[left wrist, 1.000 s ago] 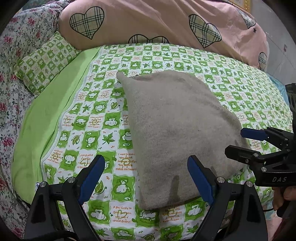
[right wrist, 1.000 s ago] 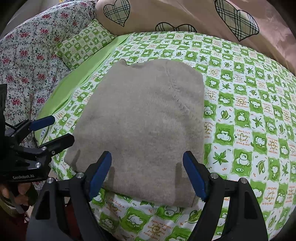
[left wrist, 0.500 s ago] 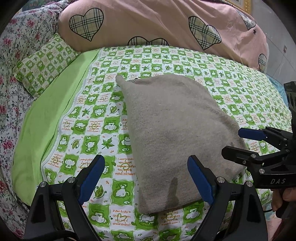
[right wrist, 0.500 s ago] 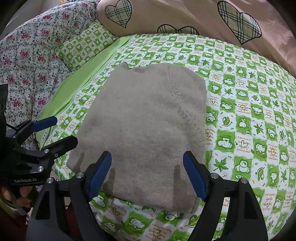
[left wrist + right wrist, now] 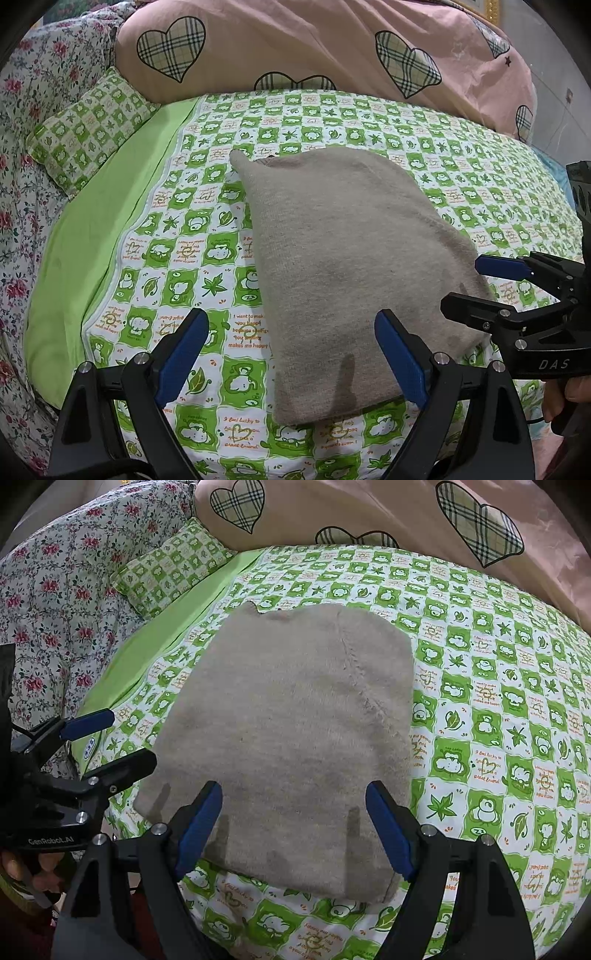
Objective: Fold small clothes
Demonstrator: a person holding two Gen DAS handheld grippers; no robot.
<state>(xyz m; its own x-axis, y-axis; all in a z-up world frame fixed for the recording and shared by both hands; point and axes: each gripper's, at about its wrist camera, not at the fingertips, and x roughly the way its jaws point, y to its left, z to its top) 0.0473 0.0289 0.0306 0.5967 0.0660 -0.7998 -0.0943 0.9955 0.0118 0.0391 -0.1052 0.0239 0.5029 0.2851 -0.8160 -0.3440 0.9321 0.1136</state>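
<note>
A folded beige knit garment lies flat on the green-and-white checked bedsheet; it also shows in the right wrist view. My left gripper is open and empty, hovering above the garment's near left corner. My right gripper is open and empty, above the garment's near edge. The right gripper also shows at the right of the left wrist view, and the left gripper at the left of the right wrist view.
A small green checked pillow lies at the far left. A pink quilt with plaid hearts is heaped along the back. A floral cover lies on the left. A plain green strip borders the sheet.
Both grippers have drawn back slightly from the garment, so it sits a little farther away in both views. The garment has not moved.
</note>
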